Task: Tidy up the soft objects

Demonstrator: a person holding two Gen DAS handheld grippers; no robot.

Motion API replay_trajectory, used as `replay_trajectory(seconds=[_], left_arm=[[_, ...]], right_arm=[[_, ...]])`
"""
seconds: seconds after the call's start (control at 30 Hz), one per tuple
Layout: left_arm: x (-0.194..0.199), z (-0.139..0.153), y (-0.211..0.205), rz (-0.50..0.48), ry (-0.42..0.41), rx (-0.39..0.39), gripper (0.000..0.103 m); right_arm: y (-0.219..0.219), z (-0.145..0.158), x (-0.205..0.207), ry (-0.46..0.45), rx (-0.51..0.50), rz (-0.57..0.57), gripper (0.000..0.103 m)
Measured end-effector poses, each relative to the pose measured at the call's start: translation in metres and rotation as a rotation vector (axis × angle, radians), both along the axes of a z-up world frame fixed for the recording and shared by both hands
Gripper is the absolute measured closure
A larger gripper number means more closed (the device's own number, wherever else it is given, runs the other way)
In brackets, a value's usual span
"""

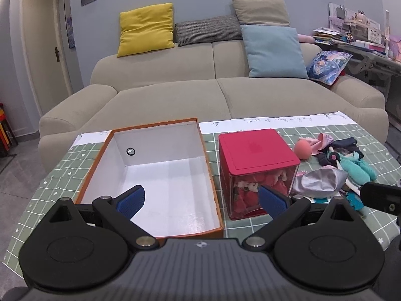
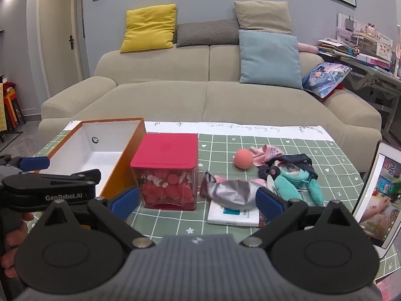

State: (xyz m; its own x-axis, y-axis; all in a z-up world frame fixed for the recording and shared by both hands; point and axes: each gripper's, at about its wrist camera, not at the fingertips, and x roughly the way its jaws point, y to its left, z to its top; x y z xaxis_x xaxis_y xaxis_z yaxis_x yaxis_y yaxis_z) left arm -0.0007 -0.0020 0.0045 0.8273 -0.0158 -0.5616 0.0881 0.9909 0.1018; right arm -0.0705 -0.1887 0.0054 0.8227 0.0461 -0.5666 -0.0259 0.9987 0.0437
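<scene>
Both claws wide and empty, left gripper (image 1: 201, 200) over the orange box (image 1: 211, 175); nothing sorted yet; right gripper (image 2: 198, 200) likely reaches lower-right for the silver pouch (image 2: 233, 190).

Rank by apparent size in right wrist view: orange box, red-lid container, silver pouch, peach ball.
1. orange box
2. red-lid container, nearer the camera, so this gap is unsure
3. silver pouch
4. peach ball, clearly smallest
</scene>
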Motion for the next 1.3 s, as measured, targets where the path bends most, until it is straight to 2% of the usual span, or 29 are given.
replay_trajectory(seconds=[0.67,0.87,1.0,1.2,1.3], left_arm=[[-0.001,0.0,0.0,0.0,-0.006,0.021,0.0],[0.001,0.002,-0.011,-0.034,0.013,0.012,0.0],[0.004,0.003,-0.024,-0.09,0.02,0.009,0.0],[0.013,-0.007,-0.059,-0.208,0.028,0.035,0.0],[0.018,-0.009,-0.078,-0.294,0.026,0.041,0.0]], right_arm=[[0.004,-0.007,0.003,0.02,-0.027,0.033,0.005],[-0.007,-0.017,0.01,0.04,-0.058,0.009,0.005],[-0.026,-0.024,0.016,0.048,-0.085,-0.045,0.005],[-0.077,-0.039,0.044,0.134,0.028,-0.142,0.005],[-0.094,-0.051,0.063,0.149,-0.028,-0.179,0.005]])
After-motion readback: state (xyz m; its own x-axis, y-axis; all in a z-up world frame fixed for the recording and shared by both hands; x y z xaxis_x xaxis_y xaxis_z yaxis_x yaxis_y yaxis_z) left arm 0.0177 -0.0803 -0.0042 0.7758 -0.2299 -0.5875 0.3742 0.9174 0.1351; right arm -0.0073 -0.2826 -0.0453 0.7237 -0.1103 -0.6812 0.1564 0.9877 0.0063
